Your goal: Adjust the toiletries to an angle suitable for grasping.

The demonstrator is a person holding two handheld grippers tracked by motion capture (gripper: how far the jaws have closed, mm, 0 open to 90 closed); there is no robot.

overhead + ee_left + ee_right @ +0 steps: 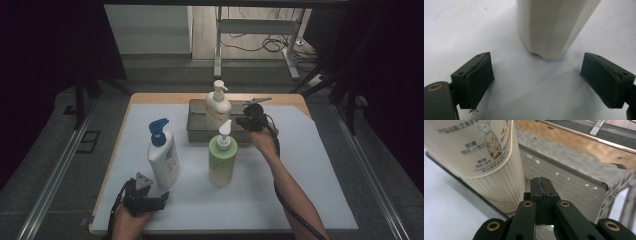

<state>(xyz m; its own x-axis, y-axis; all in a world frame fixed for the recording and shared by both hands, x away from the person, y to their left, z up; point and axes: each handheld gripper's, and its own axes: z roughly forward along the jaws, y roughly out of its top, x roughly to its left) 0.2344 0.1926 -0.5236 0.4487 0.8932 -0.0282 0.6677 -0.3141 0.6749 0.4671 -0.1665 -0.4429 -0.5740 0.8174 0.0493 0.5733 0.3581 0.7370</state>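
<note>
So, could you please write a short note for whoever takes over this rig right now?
Left tool: jaws wide open, nothing between them, resting on the white mat just short of the blue-pump bottle.
Right tool: jaws shut on nothing, inside the metal tray beside the cream bottle.
Done: cream bottle stands upright in the tray.
Left, most likely: the blue-pump bottle and the green bottle stand on the mat, outside the tray.

Bottle (551, 27): white, upright on the table (461, 32)
Jaws: wide apart — nothing between, just short of the bottle
</note>
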